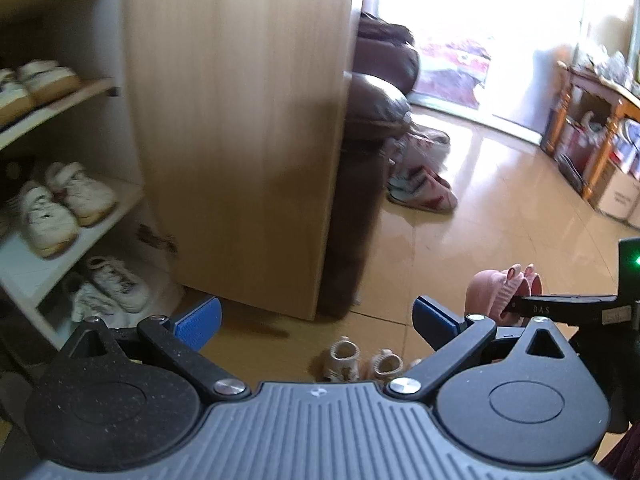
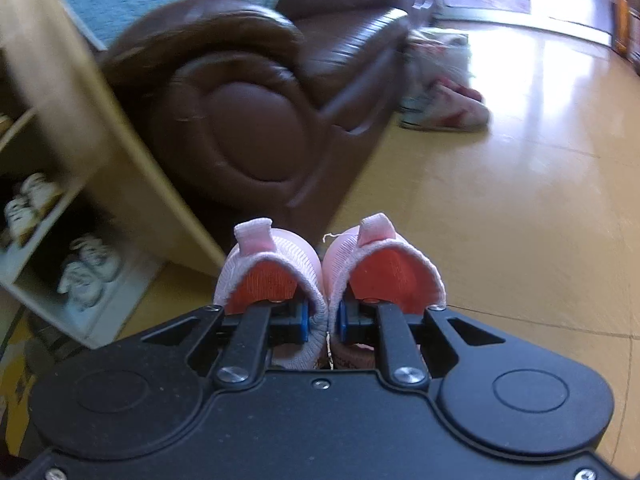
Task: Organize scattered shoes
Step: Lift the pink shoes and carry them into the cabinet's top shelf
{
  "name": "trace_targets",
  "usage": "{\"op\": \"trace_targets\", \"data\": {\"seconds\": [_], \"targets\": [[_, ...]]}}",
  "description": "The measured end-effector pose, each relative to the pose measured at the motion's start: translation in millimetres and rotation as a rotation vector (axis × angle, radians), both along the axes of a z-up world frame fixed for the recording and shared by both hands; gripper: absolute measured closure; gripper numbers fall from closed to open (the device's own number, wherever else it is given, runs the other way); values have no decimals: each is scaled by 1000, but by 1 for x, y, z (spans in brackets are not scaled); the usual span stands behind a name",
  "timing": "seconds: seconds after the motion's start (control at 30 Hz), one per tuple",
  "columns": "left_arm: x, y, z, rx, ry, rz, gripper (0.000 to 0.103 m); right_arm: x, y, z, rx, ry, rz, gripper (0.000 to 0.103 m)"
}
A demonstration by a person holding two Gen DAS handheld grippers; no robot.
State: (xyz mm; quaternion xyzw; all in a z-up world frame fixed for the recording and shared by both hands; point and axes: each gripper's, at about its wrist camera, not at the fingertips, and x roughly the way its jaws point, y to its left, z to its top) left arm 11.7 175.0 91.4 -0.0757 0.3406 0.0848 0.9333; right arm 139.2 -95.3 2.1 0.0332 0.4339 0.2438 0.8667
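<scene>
My right gripper [image 2: 323,320] is shut on a pair of small pink shoes [image 2: 280,264], pinching their inner heel walls together and holding them above the floor. The pink shoes also show in the left wrist view [image 1: 500,292], held by the right gripper at the far right. My left gripper [image 1: 316,320] is open and empty, above a small beige pair of shoes [image 1: 360,364] on the floor. The shoe rack [image 1: 100,184] stands at the left with white sneakers [image 1: 60,208] on its shelves. It also shows in the right wrist view [image 2: 80,200].
A brown leather sofa [image 2: 256,120] stands behind the rack's wooden side panel [image 1: 240,120]. A pair of white and red shoes [image 1: 424,192] and a bag lie by the sofa. A wooden cabinet [image 1: 592,128] stands at the far right on the glossy tile floor.
</scene>
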Motion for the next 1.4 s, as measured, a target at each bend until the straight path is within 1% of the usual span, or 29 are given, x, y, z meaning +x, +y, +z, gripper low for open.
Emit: {"op": "trace_targets", "data": {"seconds": [0.1, 0.2, 0.4, 0.57, 0.83, 1.17, 1.27, 1.4], "targets": [[-16, 16, 8, 15, -30, 56, 1, -6, 26, 11, 18, -14, 60, 90], [-30, 32, 15, 11, -60, 105, 1, -13, 56, 25, 36, -34, 128, 90], [-57, 59, 28, 31, -107, 194, 1, -22, 110, 57, 62, -76, 251, 90], [-80, 81, 39, 21, -152, 265, 1, -28, 162, 82, 74, -120, 353, 90], [-108, 102, 51, 9, -202, 321, 1, -26, 239, 126, 91, -209, 496, 90], [-127, 120, 62, 32, -282, 379, 1, -23, 334, 210, 126, -358, 649, 90], [-129, 124, 66, 43, -314, 389, 1, -22, 360, 240, 149, -402, 695, 90], [-130, 125, 69, 63, -332, 394, 0, -20, 393, 280, 179, -457, 752, 90]]}}
